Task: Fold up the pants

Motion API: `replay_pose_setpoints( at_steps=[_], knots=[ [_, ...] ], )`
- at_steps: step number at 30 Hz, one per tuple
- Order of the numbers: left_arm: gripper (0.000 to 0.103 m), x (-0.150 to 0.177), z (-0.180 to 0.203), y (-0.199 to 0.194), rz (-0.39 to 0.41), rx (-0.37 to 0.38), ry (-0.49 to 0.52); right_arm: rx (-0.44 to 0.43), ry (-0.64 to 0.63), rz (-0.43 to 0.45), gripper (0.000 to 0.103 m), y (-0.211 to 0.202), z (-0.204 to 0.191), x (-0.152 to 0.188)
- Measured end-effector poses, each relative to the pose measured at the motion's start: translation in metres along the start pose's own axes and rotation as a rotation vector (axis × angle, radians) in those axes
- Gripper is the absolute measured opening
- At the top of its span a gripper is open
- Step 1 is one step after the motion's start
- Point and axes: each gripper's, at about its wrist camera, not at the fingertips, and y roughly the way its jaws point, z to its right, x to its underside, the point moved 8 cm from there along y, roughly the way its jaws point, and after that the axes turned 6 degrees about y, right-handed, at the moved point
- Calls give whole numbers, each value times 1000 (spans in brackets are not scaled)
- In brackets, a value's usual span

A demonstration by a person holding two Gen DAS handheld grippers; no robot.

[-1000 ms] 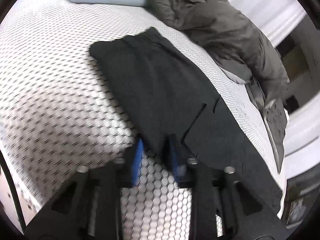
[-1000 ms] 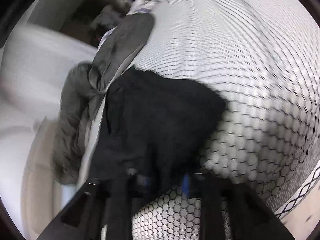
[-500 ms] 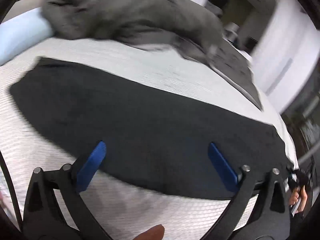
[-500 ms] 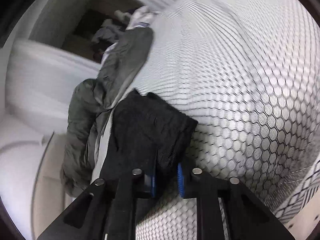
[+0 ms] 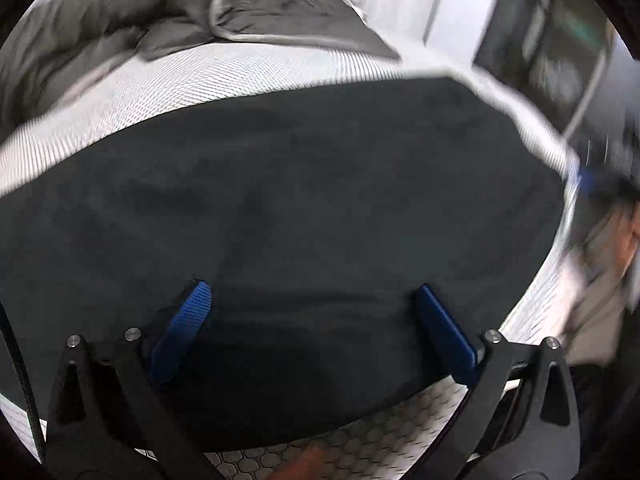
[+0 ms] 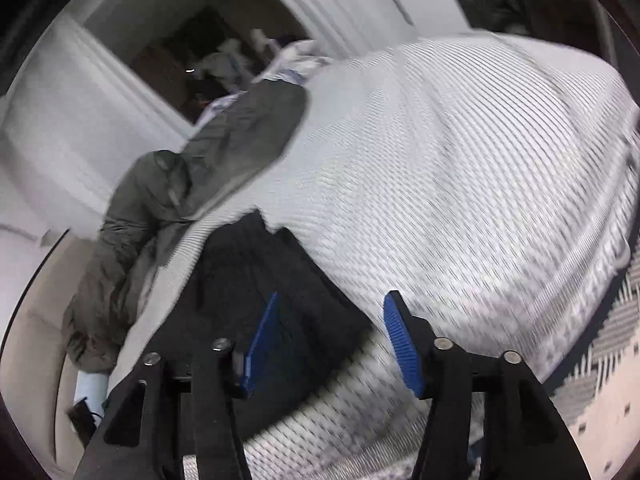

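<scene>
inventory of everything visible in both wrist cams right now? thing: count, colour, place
pants: 1, black, flat on the bed, under the left hand-held gripper; one end shows below the right one
bed cover: 1, white with honeycomb print, under the pants
jacket: 1, grey, bunched along the far edge of the bed
pillow: 1, pale blue, low left in the right wrist view, mostly hidden
rug: 1, dark and cream pattern, on the floor beside the bed
left hand-held gripper: 1, black with blue pads, wide open over the pants
right hand-held gripper: 1, same colours, jaws opening, nothing pinched
</scene>
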Motion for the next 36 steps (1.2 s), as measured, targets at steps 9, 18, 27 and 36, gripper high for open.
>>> replay_pose_setpoints(
  at_steps=[9,18,27,36],
  knots=[
    [102,7,6,4,-13,15,35,-98,-217,-223,59,117,-96,-58],
    [102,-7,-2,13,-5,33,37,-91,-478,-285,5,173,-151,-53],
    [102,-6,-6,13,-11,45,37,282,-512,-203,6,217,-102,-73],
    [102,-27,-15,-12,51,83,-23,96,-539,11,85,101,-144,-14]
  ],
)
